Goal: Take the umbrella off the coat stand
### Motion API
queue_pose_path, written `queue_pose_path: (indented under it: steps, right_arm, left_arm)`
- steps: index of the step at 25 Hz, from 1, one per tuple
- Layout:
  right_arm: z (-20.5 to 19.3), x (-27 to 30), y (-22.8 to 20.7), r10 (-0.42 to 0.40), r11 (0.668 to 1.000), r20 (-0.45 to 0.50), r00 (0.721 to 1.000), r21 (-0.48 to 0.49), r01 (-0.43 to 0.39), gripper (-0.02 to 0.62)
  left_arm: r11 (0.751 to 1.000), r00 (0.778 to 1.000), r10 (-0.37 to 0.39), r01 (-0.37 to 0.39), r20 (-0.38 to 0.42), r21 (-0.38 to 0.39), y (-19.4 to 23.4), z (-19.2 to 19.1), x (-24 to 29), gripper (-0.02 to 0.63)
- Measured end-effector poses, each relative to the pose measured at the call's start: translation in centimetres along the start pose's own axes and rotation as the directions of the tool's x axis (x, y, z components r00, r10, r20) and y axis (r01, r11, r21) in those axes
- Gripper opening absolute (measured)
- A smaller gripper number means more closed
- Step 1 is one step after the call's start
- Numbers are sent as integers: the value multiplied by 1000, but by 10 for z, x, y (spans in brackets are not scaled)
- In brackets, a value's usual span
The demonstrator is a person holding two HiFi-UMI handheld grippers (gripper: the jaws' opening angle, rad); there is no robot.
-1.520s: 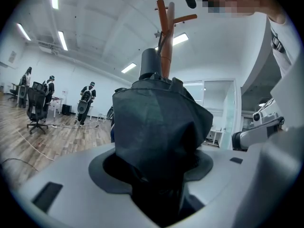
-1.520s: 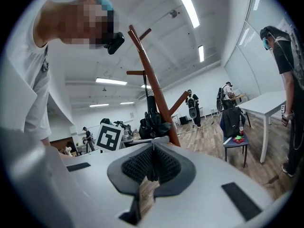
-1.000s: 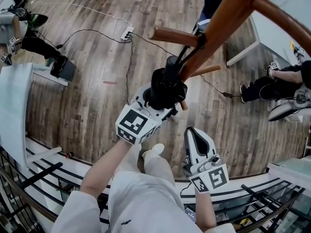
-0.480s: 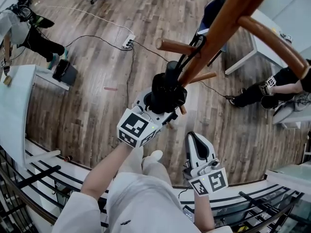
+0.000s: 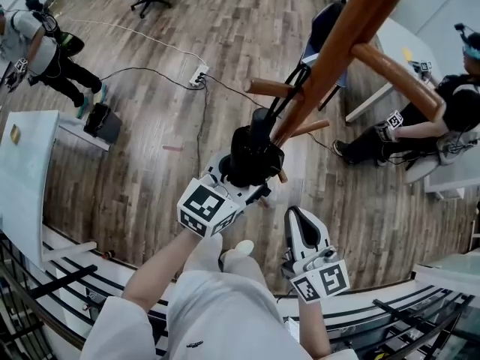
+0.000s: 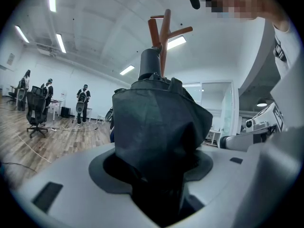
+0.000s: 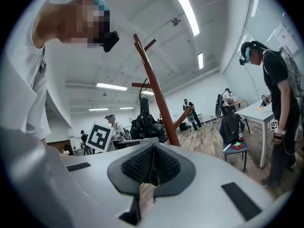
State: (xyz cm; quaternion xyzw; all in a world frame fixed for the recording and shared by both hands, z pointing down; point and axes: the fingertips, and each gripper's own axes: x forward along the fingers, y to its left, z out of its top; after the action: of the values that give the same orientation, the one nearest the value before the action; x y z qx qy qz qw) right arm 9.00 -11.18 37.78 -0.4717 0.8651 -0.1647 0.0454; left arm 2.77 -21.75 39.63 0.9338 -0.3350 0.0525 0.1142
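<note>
A folded black umbrella (image 5: 253, 156) hangs against the slanting wooden coat stand (image 5: 334, 47), and its black strap (image 5: 289, 88) runs up to a peg (image 5: 266, 88). My left gripper (image 5: 241, 175) is shut on the umbrella's bundle. In the left gripper view the dark fabric (image 6: 159, 127) fills the space between the jaws of the left gripper (image 6: 156, 175), with the stand's top (image 6: 164, 30) behind it. My right gripper (image 5: 298, 220) hangs lower right of the umbrella, apart from it. The right gripper (image 7: 151, 167) is shut with nothing in it; beyond its jaws are the stand (image 7: 154, 89) and the umbrella (image 7: 145, 120).
Other pegs (image 5: 390, 73) stick out of the stand to the right. A seated person (image 5: 420, 126) is at the right and another person (image 5: 45, 51) at the far left. A power strip (image 5: 198, 73) with cables lies on the wood floor. A white table (image 5: 22, 171) and a railing (image 5: 60, 268) are at the left and bottom.
My left gripper has lifted slightly with the umbrella still in it. The right gripper has stayed in place. The people in the background have shifted.
</note>
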Motion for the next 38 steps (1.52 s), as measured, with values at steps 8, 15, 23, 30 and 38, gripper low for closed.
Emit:
queue_pose_path:
  steps: [8, 15, 23, 30, 38]
  right_arm:
    - [16, -10, 8, -12, 1000, 4, 1000, -3, 12, 35]
    - [18, -24, 15, -31, 1000, 24, 999, -4, 31, 35]
    - [16, -34, 23, -29, 999, 39, 999, -23, 30, 35]
    - [14, -32, 54, -33, 999, 57, 998, -35, 35, 35]
    - [21, -25, 60, -16, 998, 68, 998, -52, 19, 35]
  left_arm:
    - [1000, 1000, -6, 6, 5, 4, -8, 19, -11, 273]
    - [1000, 1000, -8, 8, 24, 25, -14, 31, -24, 273]
    - [999, 999, -2, 0, 46, 46, -17, 41, -40, 273]
    - [999, 996, 7, -12, 88, 53, -9, 54, -76, 273]
    - [998, 993, 24, -30, 115, 50, -5, 69, -87, 273]
